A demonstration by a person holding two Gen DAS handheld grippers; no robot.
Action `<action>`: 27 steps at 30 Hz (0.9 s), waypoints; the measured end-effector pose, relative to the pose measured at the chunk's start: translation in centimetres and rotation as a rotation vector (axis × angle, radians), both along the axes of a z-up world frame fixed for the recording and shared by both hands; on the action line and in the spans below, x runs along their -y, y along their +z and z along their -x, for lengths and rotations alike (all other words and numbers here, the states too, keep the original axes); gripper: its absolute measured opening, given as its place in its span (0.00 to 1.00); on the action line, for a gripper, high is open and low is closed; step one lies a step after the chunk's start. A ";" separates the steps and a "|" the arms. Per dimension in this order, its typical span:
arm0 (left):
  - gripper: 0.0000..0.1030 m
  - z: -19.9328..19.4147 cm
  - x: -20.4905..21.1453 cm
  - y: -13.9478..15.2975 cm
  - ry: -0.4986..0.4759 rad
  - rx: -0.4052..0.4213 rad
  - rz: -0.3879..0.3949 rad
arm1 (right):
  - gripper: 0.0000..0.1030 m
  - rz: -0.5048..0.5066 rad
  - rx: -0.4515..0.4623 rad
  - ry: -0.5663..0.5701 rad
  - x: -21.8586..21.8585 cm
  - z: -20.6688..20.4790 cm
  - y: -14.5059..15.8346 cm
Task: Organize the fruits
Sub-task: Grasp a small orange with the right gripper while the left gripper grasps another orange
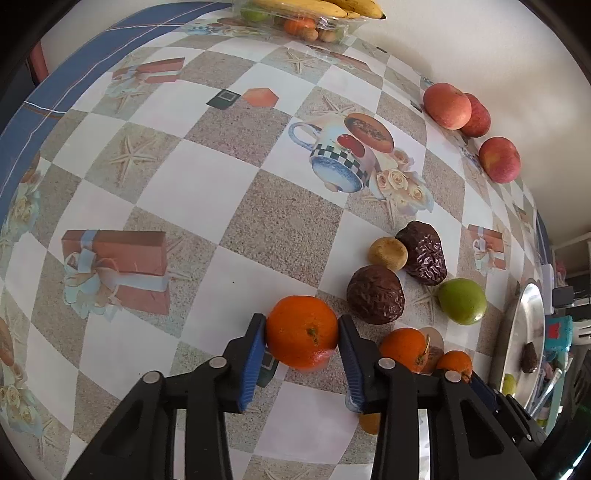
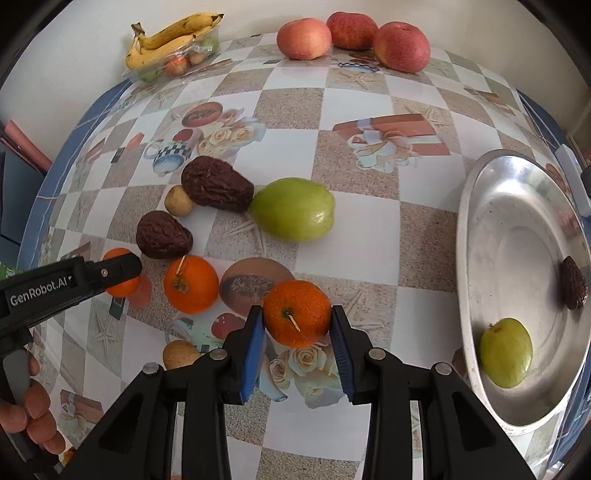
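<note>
In the left wrist view my left gripper (image 1: 302, 345) is shut on an orange (image 1: 301, 332), its blue pads pressing both sides. My right gripper (image 2: 297, 326) is shut on a second orange (image 2: 297, 313) with a short stem. A third orange (image 2: 191, 284) lies on the table between them. Seen from the right wrist view, the left gripper (image 2: 120, 275) comes in from the left edge and partly hides its orange. To the right, a metal plate (image 2: 466, 221) holds a green fruit (image 2: 506, 352) and a dark wrinkled fruit (image 2: 574, 283).
A large green fruit (image 2: 293, 214), two dark wrinkled fruits (image 2: 216, 183) and two small tan fruits (image 2: 178, 201) lie mid-table. Three apples (image 2: 304, 38) sit along the far wall. Bananas (image 2: 173, 35) rest on a plastic tray at back left. A hand (image 2: 29, 406) grips the left tool.
</note>
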State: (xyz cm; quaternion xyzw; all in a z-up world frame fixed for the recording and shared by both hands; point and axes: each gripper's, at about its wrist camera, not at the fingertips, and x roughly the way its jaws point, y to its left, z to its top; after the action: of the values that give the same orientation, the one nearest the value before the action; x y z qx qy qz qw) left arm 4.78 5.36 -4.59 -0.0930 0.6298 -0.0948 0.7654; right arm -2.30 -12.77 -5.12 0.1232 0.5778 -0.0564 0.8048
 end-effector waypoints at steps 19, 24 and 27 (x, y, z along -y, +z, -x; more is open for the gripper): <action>0.40 -0.3 -1.1 2.9 0.074 0.107 0.019 | 0.36 0.031 0.058 -0.003 0.0 0.2 2.1; 0.40 0.0 -0.6 4.1 0.054 0.151 0.028 | 0.36 0.021 0.084 -0.019 0.5 0.5 2.9; 0.40 0.2 -0.1 4.4 0.036 0.162 0.015 | 0.36 0.009 0.094 -0.034 0.9 0.6 3.2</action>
State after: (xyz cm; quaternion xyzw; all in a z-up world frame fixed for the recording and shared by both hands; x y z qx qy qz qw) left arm 4.57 5.44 -0.19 -0.1018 0.5634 -0.0930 0.8146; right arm -2.86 -13.67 -1.91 0.1318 0.5371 -0.0666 0.8305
